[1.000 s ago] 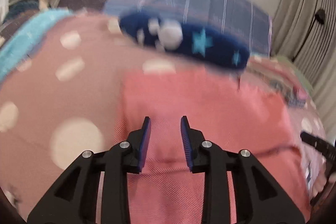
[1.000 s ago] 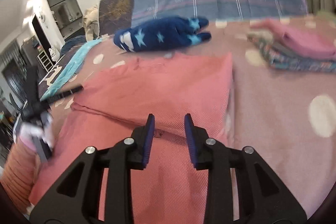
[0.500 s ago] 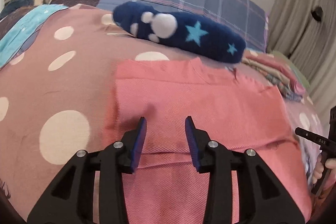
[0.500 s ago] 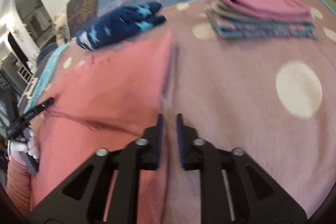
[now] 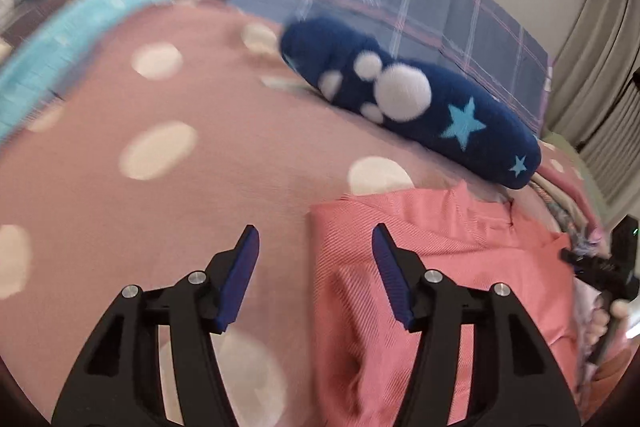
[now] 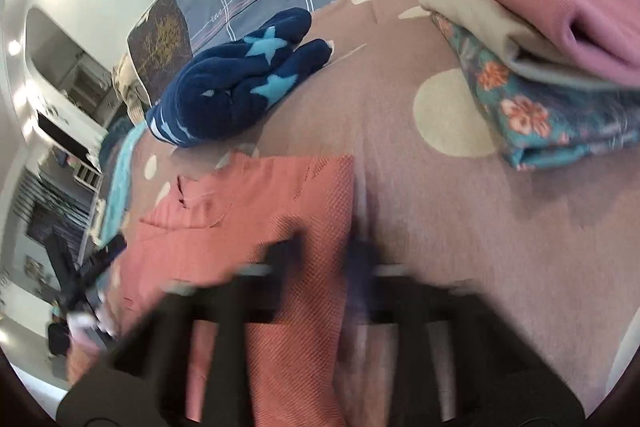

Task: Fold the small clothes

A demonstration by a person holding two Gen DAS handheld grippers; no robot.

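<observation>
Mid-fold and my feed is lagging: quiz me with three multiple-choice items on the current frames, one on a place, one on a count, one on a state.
1. Where does the navy star-print plush lie relative to the coral garment?
A. On top of it
B. Beyond it, toward the plaid pillow
C. Under it

2. How many folded pieces show in the stack of folded clothes?
A. One
B. Three
C. Five

3. How do the jaws of the left gripper stand?
A. Wide apart, holding nothing
C. Clamped on the garment
B. Closed on the plush

Answers:
1 B: the left wrist view shows the plush past the garment's far edge, in front of the pillow.
2 B: pink on top, beige in the middle, floral teal below.
3 A: the blue pads stand apart, straddling the garment's left edge without touching it.
</observation>
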